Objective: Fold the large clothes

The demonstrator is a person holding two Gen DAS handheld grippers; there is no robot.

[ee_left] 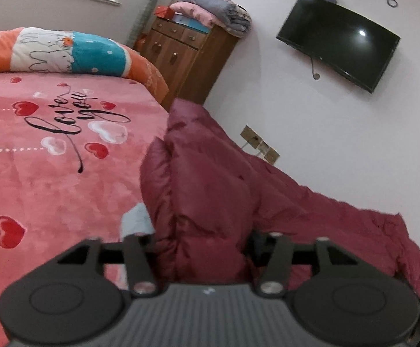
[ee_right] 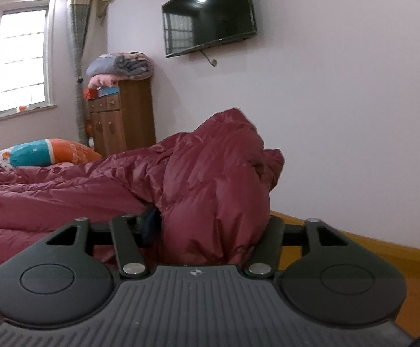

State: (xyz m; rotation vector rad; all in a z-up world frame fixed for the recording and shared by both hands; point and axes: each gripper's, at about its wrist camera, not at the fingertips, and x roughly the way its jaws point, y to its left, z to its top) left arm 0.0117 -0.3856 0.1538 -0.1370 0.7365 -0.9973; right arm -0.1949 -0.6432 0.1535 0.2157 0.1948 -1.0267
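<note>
Maroon down coat point(ee_left: 210, 190) lengthwise along bed edge point(ee_left: 65, 173), bunched (puffy), both grippers' jaws apart around folds.

The jacket point(ee_left: 210, 190) lies on the bed point(ee_left: 51, 173), cabinet point(ee_left: 181, 66) behind.

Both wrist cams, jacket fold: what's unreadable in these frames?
- Left gripper fingertips: left wrist view, buried in the maroon down jacket; grip on the fabric cannot be told.
- Right gripper fingertips: right wrist view, hidden behind a bunched fold of the jacket.
- Dark item under the jacket: right wrist view, mostly covered.
- Pale blue cloth: left wrist view, blurred, partly hidden by the gripper.
- Jacket's outline: cut off by frame edges.
</note>
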